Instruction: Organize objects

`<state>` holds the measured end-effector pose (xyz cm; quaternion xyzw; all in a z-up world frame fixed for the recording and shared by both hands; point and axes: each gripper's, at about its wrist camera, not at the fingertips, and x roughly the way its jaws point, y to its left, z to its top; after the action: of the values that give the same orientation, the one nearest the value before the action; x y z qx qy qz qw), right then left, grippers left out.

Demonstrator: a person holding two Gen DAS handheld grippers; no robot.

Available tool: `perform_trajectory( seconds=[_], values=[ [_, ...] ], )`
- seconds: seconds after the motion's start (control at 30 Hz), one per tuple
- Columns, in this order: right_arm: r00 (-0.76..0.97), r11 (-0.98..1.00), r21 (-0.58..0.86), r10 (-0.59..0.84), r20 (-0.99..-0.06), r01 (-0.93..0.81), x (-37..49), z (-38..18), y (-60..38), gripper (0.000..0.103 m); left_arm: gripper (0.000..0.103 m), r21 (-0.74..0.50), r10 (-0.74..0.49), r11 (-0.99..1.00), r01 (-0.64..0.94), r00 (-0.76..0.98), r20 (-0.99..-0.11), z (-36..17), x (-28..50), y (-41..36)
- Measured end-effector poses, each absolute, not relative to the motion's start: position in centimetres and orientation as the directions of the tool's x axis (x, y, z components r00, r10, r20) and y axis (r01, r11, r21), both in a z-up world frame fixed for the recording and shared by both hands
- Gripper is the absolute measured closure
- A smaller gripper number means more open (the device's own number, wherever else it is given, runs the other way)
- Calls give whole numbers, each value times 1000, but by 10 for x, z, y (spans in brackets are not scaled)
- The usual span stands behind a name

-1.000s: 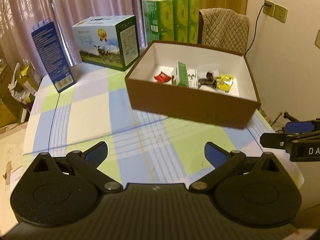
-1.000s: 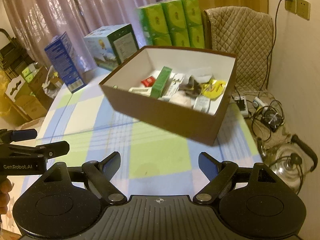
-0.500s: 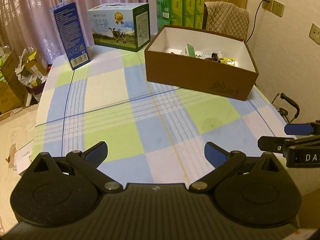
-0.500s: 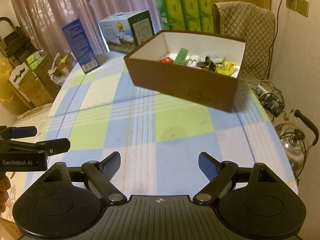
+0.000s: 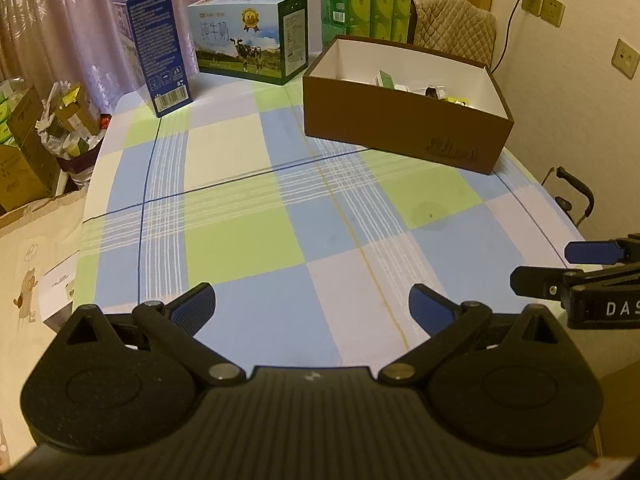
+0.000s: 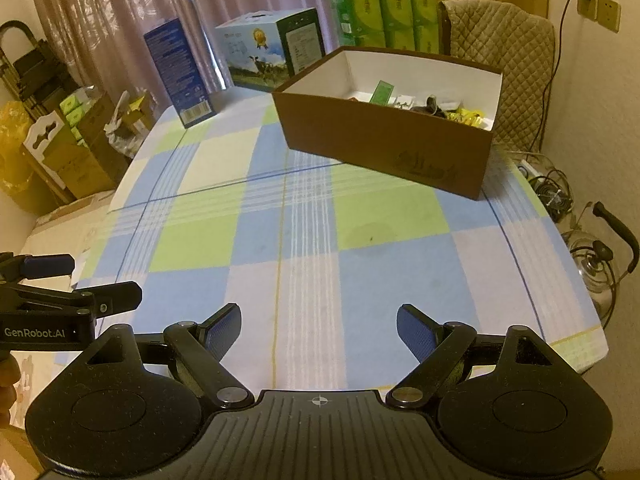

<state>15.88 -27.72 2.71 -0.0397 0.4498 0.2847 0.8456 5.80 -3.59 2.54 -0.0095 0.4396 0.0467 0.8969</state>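
Two grippers hover side by side over the near edge of the checked tablecloth (image 5: 248,232), each with its jaws spread wide and nothing between them: the left gripper (image 5: 312,312) and the right gripper (image 6: 319,330) are both well apart from the brown box (image 5: 404,128) at the far right of the table. The small packets (image 6: 436,106) already lie inside it, low against the white lining; from this angle I cannot tell them apart with any certainty. With the cloth around the box bare, the sorting looks finished, which would explain why both tools hang back empty.
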Motion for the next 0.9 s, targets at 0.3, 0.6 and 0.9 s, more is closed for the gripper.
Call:
perform_trajectory(
  seconds=[0.3, 0.6, 0.9],
  values=[
    [426, 832, 186, 444, -788, -523, 147, 25, -268, 21, 1, 24, 76, 995, -94, 608, -790, 25, 49, -29],
    [431, 836, 183, 439, -788, -518, 148, 26, -266, 21, 1, 18, 68, 996, -87, 612, -788, 24, 50, -27],
    [425, 834, 183, 440, -791, -521, 152, 24, -263, 21, 1, 17, 67, 996, -88, 609, -790, 23, 53, -26]
  ],
)
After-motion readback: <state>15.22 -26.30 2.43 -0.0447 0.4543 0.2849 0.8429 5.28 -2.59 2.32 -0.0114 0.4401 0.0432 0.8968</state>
